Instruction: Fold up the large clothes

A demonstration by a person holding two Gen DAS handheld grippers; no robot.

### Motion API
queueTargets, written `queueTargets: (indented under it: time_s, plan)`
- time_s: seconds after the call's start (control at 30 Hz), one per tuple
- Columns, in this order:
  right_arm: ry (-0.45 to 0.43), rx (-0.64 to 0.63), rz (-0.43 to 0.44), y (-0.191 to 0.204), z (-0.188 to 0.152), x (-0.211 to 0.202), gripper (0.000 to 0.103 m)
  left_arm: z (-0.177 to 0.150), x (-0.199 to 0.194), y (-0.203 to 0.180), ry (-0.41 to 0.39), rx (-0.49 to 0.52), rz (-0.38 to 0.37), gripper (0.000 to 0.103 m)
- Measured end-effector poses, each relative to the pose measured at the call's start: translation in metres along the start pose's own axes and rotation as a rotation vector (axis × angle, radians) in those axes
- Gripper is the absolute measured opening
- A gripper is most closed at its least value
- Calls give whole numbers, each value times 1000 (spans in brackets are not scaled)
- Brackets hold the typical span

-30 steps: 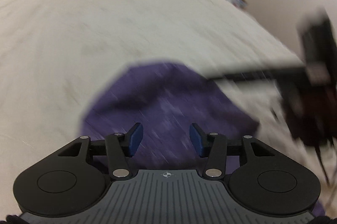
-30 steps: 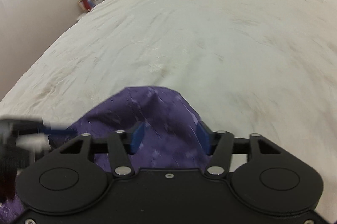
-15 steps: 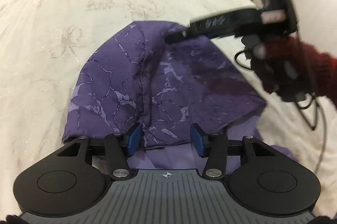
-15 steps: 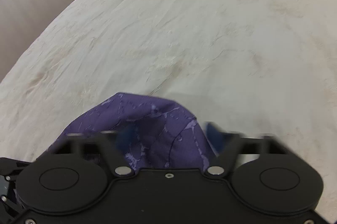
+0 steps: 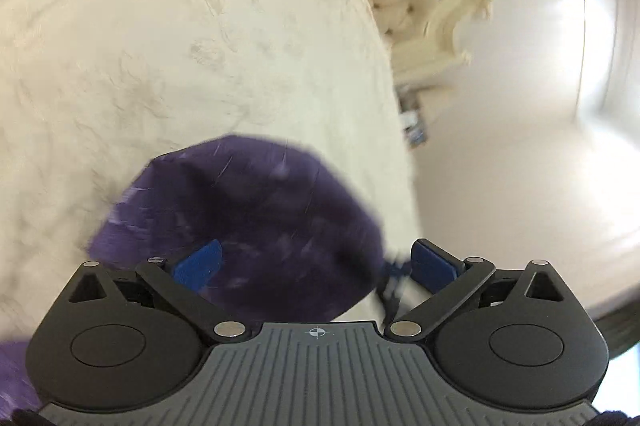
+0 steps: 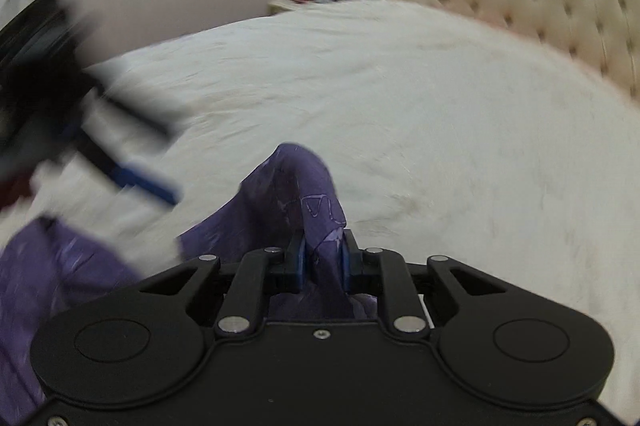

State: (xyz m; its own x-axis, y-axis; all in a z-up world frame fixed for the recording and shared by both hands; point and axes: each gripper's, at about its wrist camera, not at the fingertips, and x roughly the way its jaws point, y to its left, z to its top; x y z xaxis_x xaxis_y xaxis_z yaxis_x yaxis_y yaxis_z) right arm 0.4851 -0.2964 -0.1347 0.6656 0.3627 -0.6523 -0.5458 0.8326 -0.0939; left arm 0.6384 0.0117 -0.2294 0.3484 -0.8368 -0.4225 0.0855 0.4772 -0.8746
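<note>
Cloth gathering is the step in hand: the right claw (image 6: 322, 260), jaws just closing, pinches a peak of the purple garment (image 6: 298, 194) lying on the bed (image 6: 440, 106) at 6 o'clock. The left claw (image 5: 316, 264) has just sprung wide, cloth loose between. Next it probably needs a fresh edge.

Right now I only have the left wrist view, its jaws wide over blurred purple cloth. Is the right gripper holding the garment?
Observer: Yes. The right gripper has just been closing its jaws, and they pinch a raised fold of the purple garment.
Operator: Is my left gripper touching that fold?
Observer: No. The left gripper, its jaws just opened, shows blurred to the left of the fold and apart from it, with the white bedspread between them.
</note>
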Motion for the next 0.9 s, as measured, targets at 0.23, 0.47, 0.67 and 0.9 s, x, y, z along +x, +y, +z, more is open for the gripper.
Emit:
queueTargets:
  time_s: [0.23,0.47,0.67,0.9]
  plan:
    - [8,-240,-6,72,-11,-31,25,14,14,4,68,-116,-7,101]
    - [20,-279,2,101,-22,-66,25,-17,-19,4,53,-125,67,17]
    - [31,-294,32,142,-46,-115,25,-70,-61,10,75,-46,69,15]
    - [143,-279,112,197,-93,-139,24,-148,-90,28,144,-5,151,15]
